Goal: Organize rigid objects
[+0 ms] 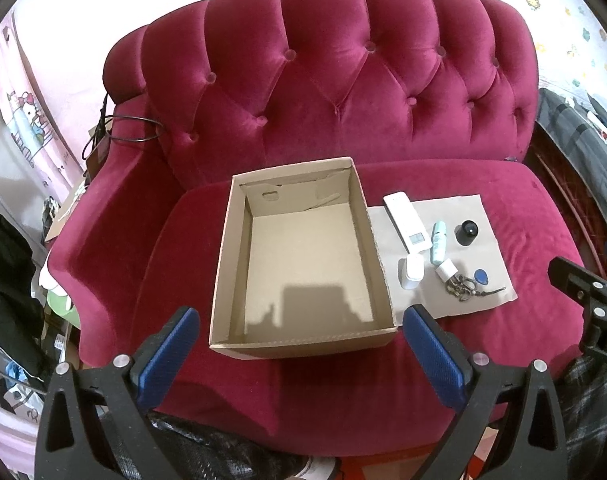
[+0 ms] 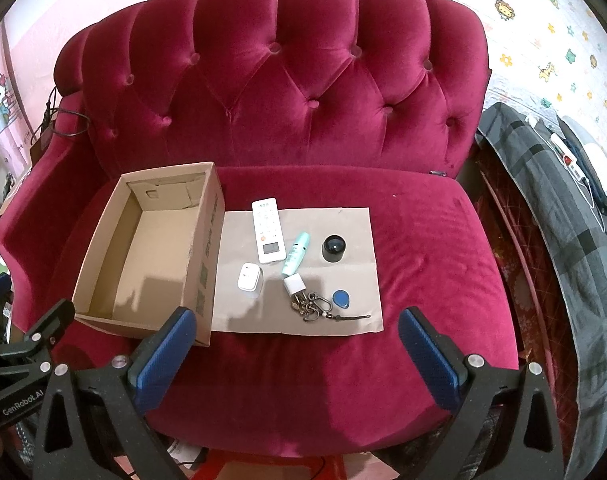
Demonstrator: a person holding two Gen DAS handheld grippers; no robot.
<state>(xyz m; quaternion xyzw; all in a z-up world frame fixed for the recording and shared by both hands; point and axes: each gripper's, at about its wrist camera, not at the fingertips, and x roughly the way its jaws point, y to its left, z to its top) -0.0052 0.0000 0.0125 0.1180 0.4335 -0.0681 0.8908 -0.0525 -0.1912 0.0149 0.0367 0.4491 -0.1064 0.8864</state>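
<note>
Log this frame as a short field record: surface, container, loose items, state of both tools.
surface: red velvet sofa
container: open cardboard box, nothing inside, at the left end of the seat
mat: flat cardboard sheet right of the box
items on mat: white remote, teal tube, black round cap, white case, white charger plug, key bunch with blue fob
left tool: open, holding nothing, in front of the box
right tool: open, holding nothing, in front of the mat
</note>
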